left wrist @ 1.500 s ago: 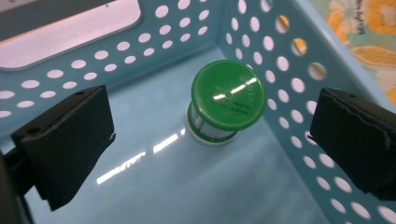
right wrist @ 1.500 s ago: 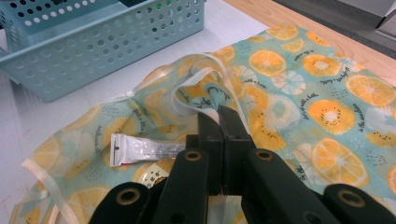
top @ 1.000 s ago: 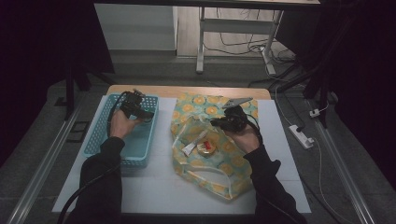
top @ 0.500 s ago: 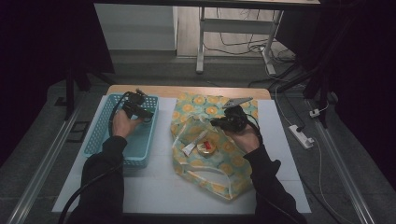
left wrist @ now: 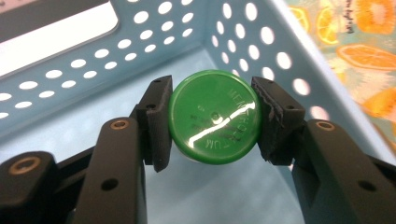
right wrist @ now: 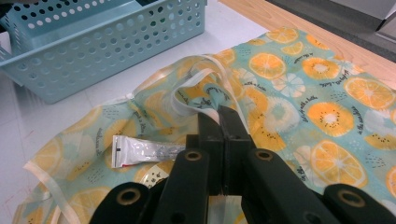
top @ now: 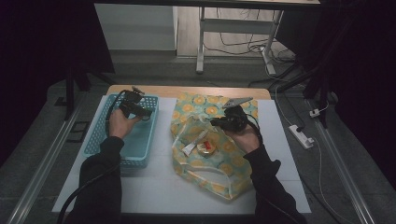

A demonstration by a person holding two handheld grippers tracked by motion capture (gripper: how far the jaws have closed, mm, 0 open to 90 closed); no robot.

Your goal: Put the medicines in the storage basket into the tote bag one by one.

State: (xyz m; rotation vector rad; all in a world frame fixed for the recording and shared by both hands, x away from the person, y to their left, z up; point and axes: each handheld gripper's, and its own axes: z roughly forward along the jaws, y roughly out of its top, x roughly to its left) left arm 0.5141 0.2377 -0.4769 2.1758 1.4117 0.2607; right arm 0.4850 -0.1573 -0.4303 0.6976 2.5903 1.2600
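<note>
The left gripper (left wrist: 212, 122) hangs inside the blue basket (top: 142, 137), at about ten o'clock on the tabletop (top: 163, 186) seen from the high view. Its fingers (left wrist: 159, 121) have just been closing and now pinch a round green tin (left wrist: 214, 116) from both sides, the flat lid facing the camera with raised lettering on it; the tin sits above the basket floor, near the corner wall with its rows of holes.

At about two o'clock from the tabletop's middle, the right gripper (right wrist: 221, 116) rests over the fruit-print bag (top: 219, 163), which lies flat beside the basket, to its three o'clock. Its fingers are closed tight on the bag's pale strap (right wrist: 196, 91), the strap looping up from between the tips.

Showing through the clear panel of the bag are a small white tube (right wrist: 144, 151) with a red end and a round yellowish item (top: 205, 148) touching it, both at about nine o'clock from the right gripper
</note>
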